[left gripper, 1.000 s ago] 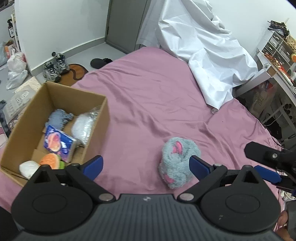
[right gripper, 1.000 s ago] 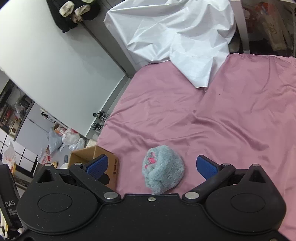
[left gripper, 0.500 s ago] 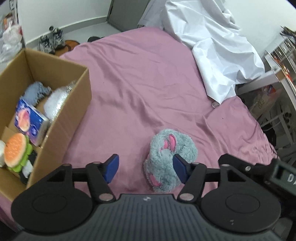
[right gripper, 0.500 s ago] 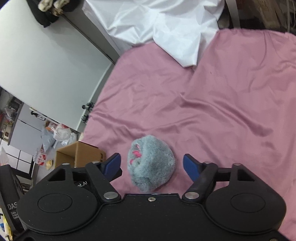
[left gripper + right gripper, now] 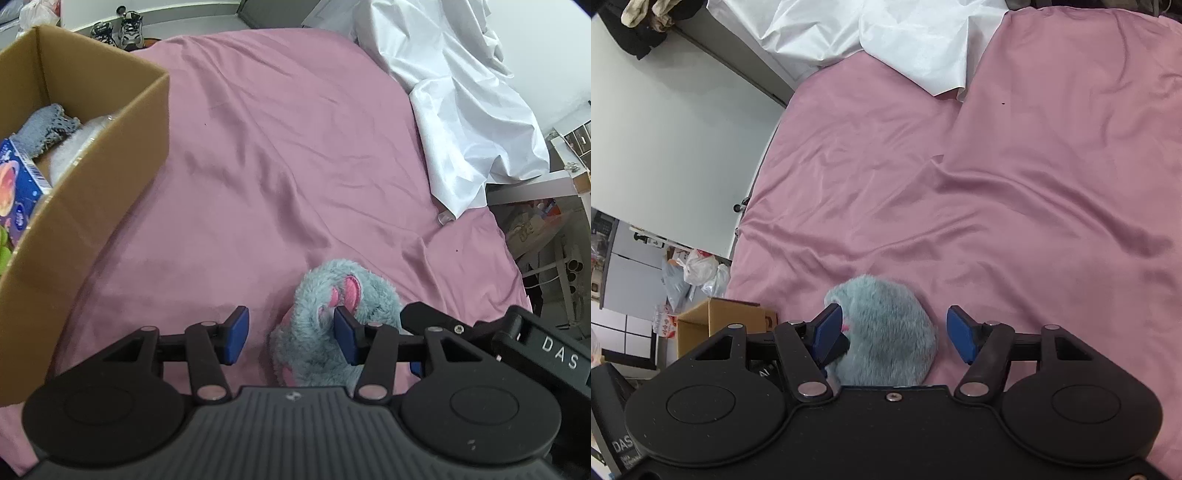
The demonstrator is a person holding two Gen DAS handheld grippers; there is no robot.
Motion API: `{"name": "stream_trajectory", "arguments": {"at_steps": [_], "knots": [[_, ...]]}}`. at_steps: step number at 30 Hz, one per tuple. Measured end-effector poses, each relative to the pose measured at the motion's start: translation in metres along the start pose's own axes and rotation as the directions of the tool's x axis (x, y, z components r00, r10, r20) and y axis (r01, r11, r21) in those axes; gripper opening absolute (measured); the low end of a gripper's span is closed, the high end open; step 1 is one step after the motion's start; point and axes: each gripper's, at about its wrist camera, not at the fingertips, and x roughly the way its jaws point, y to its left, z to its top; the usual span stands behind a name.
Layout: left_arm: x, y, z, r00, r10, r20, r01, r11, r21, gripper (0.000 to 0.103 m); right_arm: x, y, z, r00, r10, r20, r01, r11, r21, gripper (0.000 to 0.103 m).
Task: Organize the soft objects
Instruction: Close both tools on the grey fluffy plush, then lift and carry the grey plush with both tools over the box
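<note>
The grey plush toy (image 5: 334,325) lies on the pink bed sheet (image 5: 280,155), low and right of centre in the left wrist view and low centre in the right wrist view (image 5: 886,328). Its pink-marked face is turned toward the left-hand camera; its long axis runs from the lower left to the upper right of that frame.

Left gripper (image 5: 291,334): jaws parted, nothing clamped. The right-side pad sits against the toy's fur; the left-side pad stands clear over bare sheet, so the toy lies off-centre, toward the right of the opening.

Right gripper (image 5: 894,334): jaws parted, nothing clamped. The toy sits between the pads, the left-side pad at its edge and the right-side pad just beside it. This gripper appears the better centred of the two and is judged the likelier to take the grasp.

The cardboard box (image 5: 110,147), upper left of the left wrist view, is well apart from the toy and holds other items, including a blue packet (image 5: 16,184).

Hidden or unclear: each gripper body covers the toy's near end. The box is cut off at the frame's left edge. The white sheet (image 5: 454,92) conceals whatever lies under it.
</note>
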Motion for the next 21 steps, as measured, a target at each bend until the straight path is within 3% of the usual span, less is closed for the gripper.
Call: {"name": "stream_trajectory", "arguments": {"at_steps": [5,7,9,14,21], "knots": [[0.01,0.001,0.002,1.0,-0.001,-0.009,0.001,0.999,-0.035,0.043,0.013,0.001,0.0,0.999,-0.013,-0.033,0.012,1.0,-0.013,0.059],[0.014,0.003,0.003,1.0,-0.015,-0.015,0.014,0.998,-0.059,0.038,0.02,0.0,0.0,0.999,-0.025,-0.045,0.025,1.0,-0.009,0.053],[0.013,0.002,0.003,0.999,-0.042,-0.018,0.041,0.997,-0.064,0.026,0.024,-0.002,0.0,0.998,-0.012,-0.055,0.012,1.0,-0.001,0.037],[0.006,-0.004,0.003,0.999,-0.038,-0.005,0.038,0.998,-0.054,0.023,0.018,0.004,0.0,0.999,-0.001,-0.036,0.0,1.0,-0.022,0.029],[-0.018,-0.007,0.005,0.998,-0.042,0.046,0.044,0.998,-0.034,0.023,0.003,0.012,-0.002,0.999,0.039,-0.004,-0.039,0.998,-0.047,0.027]]}}
